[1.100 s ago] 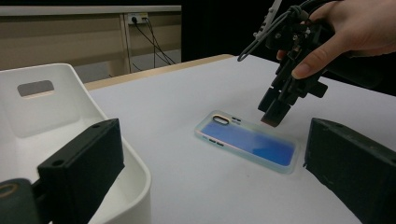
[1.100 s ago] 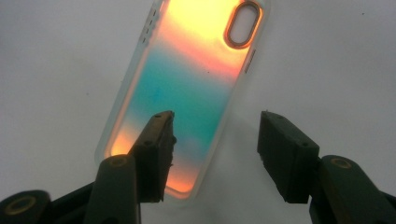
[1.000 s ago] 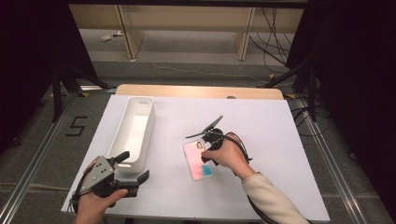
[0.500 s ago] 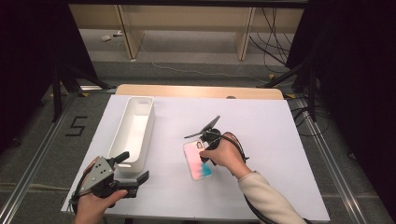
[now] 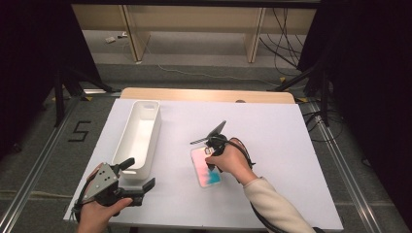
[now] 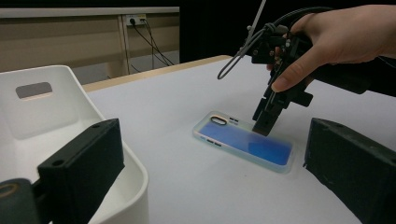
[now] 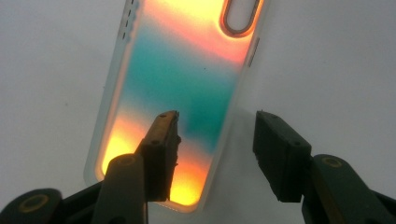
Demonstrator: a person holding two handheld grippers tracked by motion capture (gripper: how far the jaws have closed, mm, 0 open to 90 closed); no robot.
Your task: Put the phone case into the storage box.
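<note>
High view: white bin [image 5: 137,138], contents unclear

I count: one phone case [image 5: 206,167], one white bin [image 5: 139,136], two handheld grippers, left [image 5: 132,175] and right [image 5: 210,137], one table [image 5: 272,126].

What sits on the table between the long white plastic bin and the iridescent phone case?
Nothing: in the high view, bare white table separates the long white plastic bin from the iridescent phone case.

Showed an iridescent phone case [image 7: 187,79], banded orange, teal and pink, on a white table [image 5: 272,126]; beside it a white bin [image 5: 138,136], with black gripper jaws.
</note>
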